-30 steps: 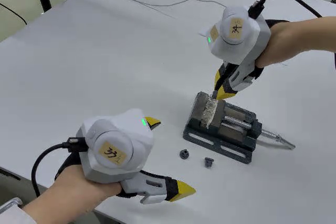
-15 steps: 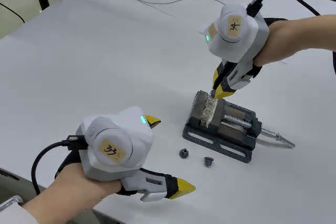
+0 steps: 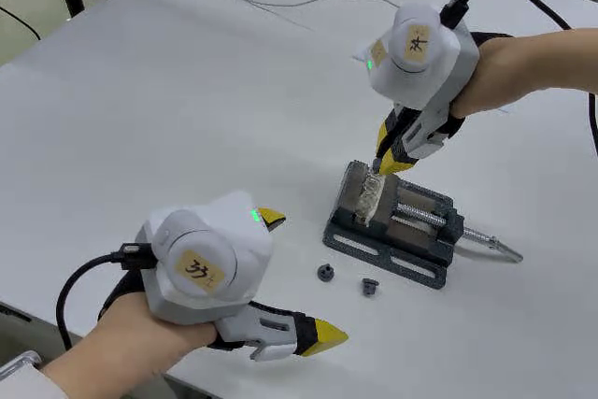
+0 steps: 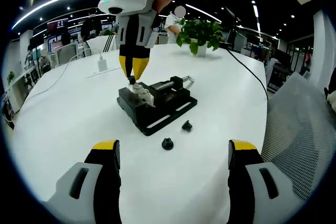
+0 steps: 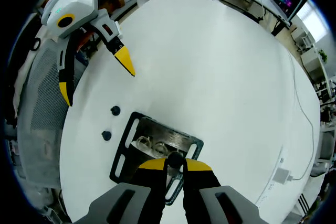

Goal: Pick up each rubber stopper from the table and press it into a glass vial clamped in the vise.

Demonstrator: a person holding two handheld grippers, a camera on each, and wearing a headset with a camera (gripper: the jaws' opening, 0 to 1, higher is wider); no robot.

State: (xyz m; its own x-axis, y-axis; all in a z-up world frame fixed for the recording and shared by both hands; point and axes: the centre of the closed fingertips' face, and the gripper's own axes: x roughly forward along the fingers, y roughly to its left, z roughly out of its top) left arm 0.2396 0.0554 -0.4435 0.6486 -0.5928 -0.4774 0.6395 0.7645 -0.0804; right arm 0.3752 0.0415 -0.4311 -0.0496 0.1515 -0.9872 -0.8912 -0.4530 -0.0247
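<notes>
My right hand-held gripper (image 5: 176,165) is clenched on a dark rubber stopper (image 5: 176,159), pinched right at the yellow tips. It points almost straight down over the vise (image 3: 397,235). The coming move turns on what lies below that stopper. The glass vials (image 3: 371,195) stand clamped in a short row between the vise's jaws, and the row runs crosswise to the vise's screw. In the head view my tips sit over the end of the row farther from me. In the right gripper view the stopper lies just past the round glass mouths, close above them. I cannot tell whether it already touches a rim, or which mouths are open. I judge the press should go straight down along the vial's own upright axis. Any sideways correction should be made along the row rather than across it. My left hand-held gripper (image 3: 301,277) is released, jaws wide apart. It hangs low over the worktop (image 3: 187,91) near my body, aimed toward the vise. The two loose stoppers (image 3: 326,273) lie on the worktop just in front of the vise's base, between it and that gripper. That makes the left the nearer hand for them, though well apart from both.
</notes>
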